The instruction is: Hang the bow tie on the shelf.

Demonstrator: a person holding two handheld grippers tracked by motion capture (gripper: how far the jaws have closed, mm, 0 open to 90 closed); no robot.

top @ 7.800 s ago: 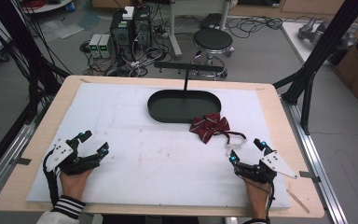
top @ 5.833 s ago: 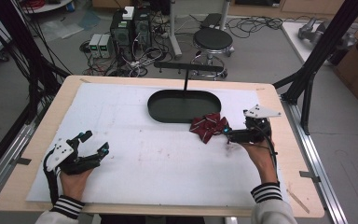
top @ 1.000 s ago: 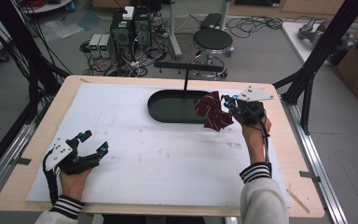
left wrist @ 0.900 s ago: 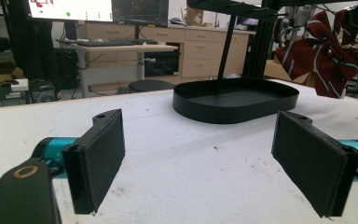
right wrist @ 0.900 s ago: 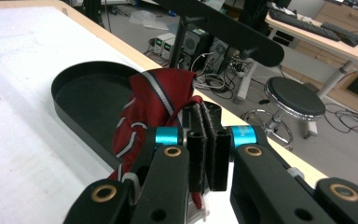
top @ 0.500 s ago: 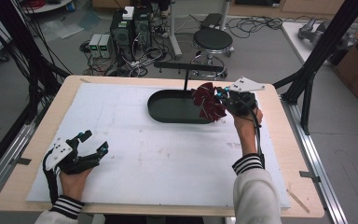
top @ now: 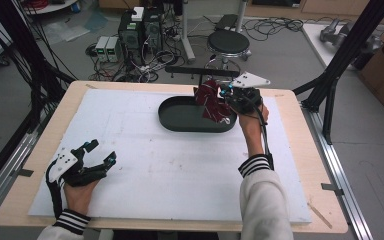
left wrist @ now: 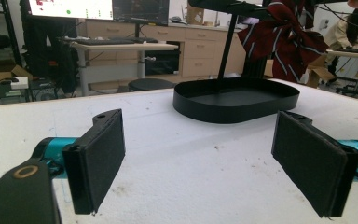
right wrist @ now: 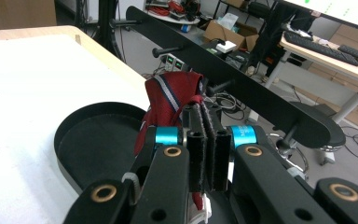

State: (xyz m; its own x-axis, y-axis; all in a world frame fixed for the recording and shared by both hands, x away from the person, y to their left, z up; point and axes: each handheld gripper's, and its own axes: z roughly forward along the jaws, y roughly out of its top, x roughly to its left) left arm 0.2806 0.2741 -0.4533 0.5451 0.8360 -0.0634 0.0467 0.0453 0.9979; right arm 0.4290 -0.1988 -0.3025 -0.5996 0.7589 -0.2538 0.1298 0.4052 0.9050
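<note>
A dark red striped bow tie [top: 211, 101] hangs in the air above the right end of a black oval tray [top: 180, 116], its loops spreading leftward and down, a thin strap pinched between the closed jaws of the right gripper [top: 228, 97] just below the stand's black crossbar [right wrist: 242, 88]. The tray's long axis runs left to right across the white table mat [top: 155, 170], whose near half lies bare. The left gripper [top: 101, 153] rests at the mat's near left corner, jaws wide apart, holding nothing.
</note>
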